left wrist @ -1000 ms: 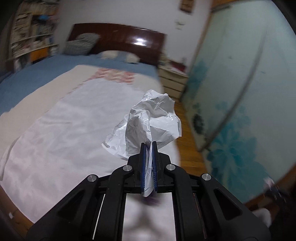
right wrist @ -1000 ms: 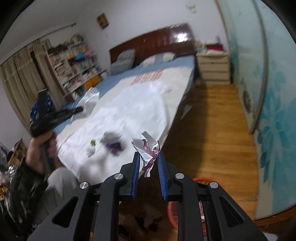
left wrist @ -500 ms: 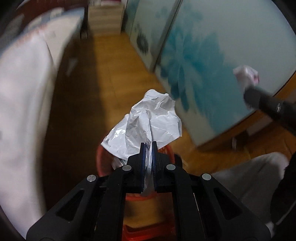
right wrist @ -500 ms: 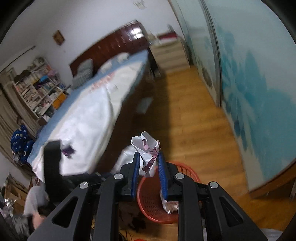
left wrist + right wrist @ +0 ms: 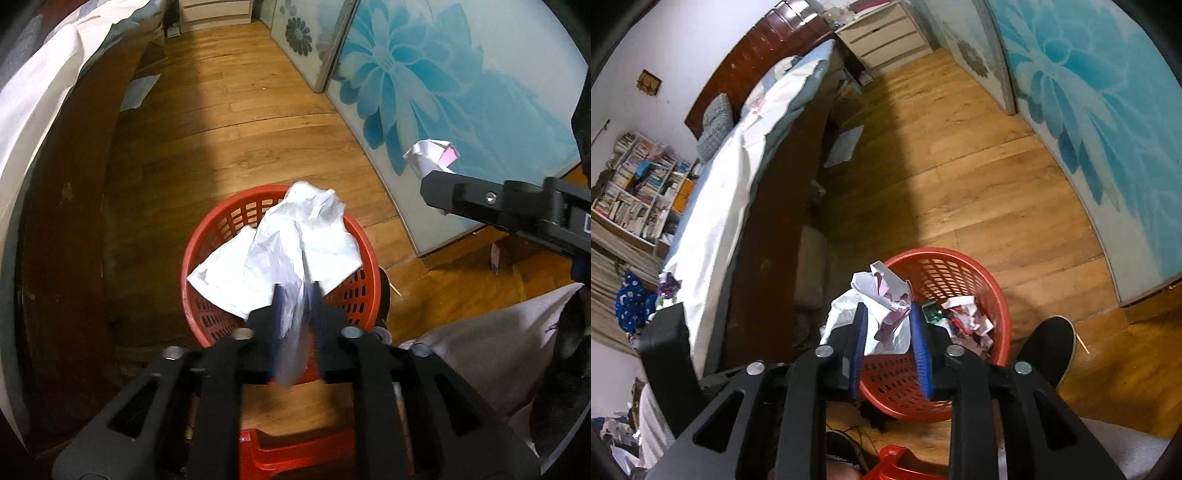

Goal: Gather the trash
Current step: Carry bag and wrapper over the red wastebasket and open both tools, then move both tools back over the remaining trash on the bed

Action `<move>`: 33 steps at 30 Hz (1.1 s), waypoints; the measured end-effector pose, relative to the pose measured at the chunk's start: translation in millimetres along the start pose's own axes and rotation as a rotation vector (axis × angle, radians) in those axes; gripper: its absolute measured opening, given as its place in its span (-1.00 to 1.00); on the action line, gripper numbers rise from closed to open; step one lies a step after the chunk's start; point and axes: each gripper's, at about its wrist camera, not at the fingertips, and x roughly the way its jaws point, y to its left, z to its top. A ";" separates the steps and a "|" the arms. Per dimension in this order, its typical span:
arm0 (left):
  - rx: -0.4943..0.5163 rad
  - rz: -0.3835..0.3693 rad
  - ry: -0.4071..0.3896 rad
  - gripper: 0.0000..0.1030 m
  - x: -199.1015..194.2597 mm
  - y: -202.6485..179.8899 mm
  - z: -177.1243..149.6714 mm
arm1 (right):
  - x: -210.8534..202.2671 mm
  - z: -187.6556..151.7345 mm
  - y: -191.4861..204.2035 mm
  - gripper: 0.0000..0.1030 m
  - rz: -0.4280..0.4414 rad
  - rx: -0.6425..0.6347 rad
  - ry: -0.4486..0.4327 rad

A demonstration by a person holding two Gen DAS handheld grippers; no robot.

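A red mesh basket (image 5: 229, 210) (image 5: 960, 254) stands on the wooden floor beside the bed. My left gripper (image 5: 295, 288) points down over it, its jaws opening; a crumpled white plastic bag (image 5: 280, 254) hangs between them, its tail blurred and the pads off it. My right gripper (image 5: 886, 310) hovers over the basket's left rim, jaws also opening, with a crumpled white-and-pink paper (image 5: 882, 291) loose between the pads. The left wrist view shows the right gripper (image 5: 432, 184) side-on with that paper (image 5: 430, 153). The white bag (image 5: 842, 314) and left gripper (image 5: 661, 332) appear in the right wrist view.
Several wrappers (image 5: 964, 317) lie in the basket. The bed's dark wooden side (image 5: 66, 184) and white sheet (image 5: 713, 206) run along the left. Blue-flowered sliding doors (image 5: 424, 81) line the right. A red stool (image 5: 295, 450), a black shoe (image 5: 1049, 347) and a grey trouser leg (image 5: 480, 354) are close.
Both grippers swung from above the bed down to over the red basket. Their jaws, earlier shut on the bag and the paper, now stand apart and the bag is slipping down.
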 end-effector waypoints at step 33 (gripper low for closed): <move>-0.366 0.305 -0.470 0.68 -285.4 223.5 -120.5 | -84.8 -19.1 134.0 0.38 0.093 -0.305 -0.205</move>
